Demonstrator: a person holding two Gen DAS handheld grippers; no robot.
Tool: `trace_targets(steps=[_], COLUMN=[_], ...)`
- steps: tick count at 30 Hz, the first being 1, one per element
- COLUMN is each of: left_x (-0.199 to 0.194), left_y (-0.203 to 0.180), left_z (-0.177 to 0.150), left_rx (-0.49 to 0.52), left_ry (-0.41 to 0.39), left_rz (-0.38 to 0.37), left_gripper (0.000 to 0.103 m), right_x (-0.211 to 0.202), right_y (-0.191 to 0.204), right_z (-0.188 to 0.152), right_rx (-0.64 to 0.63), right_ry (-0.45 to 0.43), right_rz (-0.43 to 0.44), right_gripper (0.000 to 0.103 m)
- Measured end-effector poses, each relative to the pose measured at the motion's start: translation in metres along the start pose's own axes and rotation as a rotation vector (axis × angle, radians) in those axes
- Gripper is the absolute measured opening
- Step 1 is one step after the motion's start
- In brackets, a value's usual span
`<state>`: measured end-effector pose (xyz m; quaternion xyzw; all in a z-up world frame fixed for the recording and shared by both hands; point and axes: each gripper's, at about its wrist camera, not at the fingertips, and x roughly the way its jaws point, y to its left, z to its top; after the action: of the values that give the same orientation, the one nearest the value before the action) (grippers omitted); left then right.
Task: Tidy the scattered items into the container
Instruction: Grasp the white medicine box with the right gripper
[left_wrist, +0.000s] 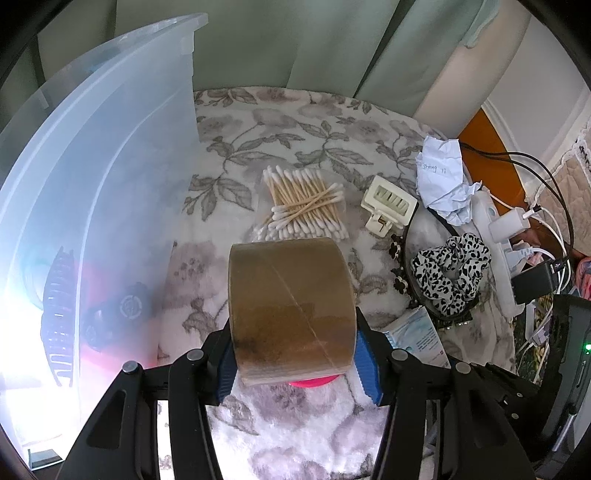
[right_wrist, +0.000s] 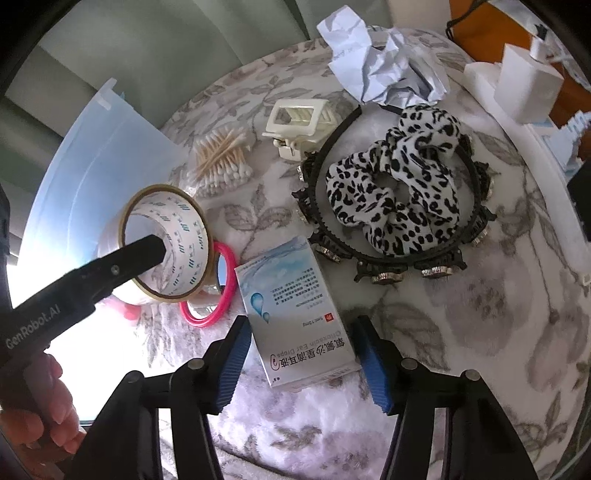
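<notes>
My left gripper (left_wrist: 295, 365) is shut on a brown tape roll (left_wrist: 291, 306), held just above the floral cloth beside the clear plastic container (left_wrist: 110, 147). In the right wrist view the same tape roll (right_wrist: 166, 236) shows its printed core, with one black left finger (right_wrist: 140, 254) across it. A pink ring (right_wrist: 221, 288) lies under the roll. My right gripper (right_wrist: 303, 350) is open, its blue pads on either side of a white ear drops box (right_wrist: 295, 310) lying flat, with a thin gap at the left pad.
Cotton swabs (left_wrist: 306, 206), a cream hair claw (left_wrist: 388, 205), crumpled paper (left_wrist: 443, 181), a spotted scrunchie (right_wrist: 395, 192) and a black headband (right_wrist: 369, 254) lie on the cloth. A power strip (left_wrist: 495, 229) with cables edges the right. Dark items (left_wrist: 59, 314) show through the container wall.
</notes>
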<state>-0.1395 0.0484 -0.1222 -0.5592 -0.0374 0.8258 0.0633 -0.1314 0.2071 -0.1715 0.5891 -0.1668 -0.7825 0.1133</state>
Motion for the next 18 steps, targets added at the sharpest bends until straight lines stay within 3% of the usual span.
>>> trace_targets(steps=[12, 15, 18], left_x=[-0.017, -0.02, -0.026], left_y=[0.004, 0.003, 0.002], left_z=[-0.005, -0.007, -0.009], left_rx=[-0.009, -0.008, -0.004], left_ry=[-0.027, -0.029, -0.04], left_rz=[0.001, -0.004, -0.008], left_gripper=[0.055, 0.055, 0.055], right_x=[-0.012, -0.029, -0.031], right_y=[0.0, -0.017, -0.009], right_z=[0.012, -0.006, -0.016], right_rx=[0.035, 0.039, 0.041], right_ry=[-0.012, -0.009, -0.018], right_rz=[0.032, 0.041, 0.048], right_gripper=[0.056, 0.055, 0.054])
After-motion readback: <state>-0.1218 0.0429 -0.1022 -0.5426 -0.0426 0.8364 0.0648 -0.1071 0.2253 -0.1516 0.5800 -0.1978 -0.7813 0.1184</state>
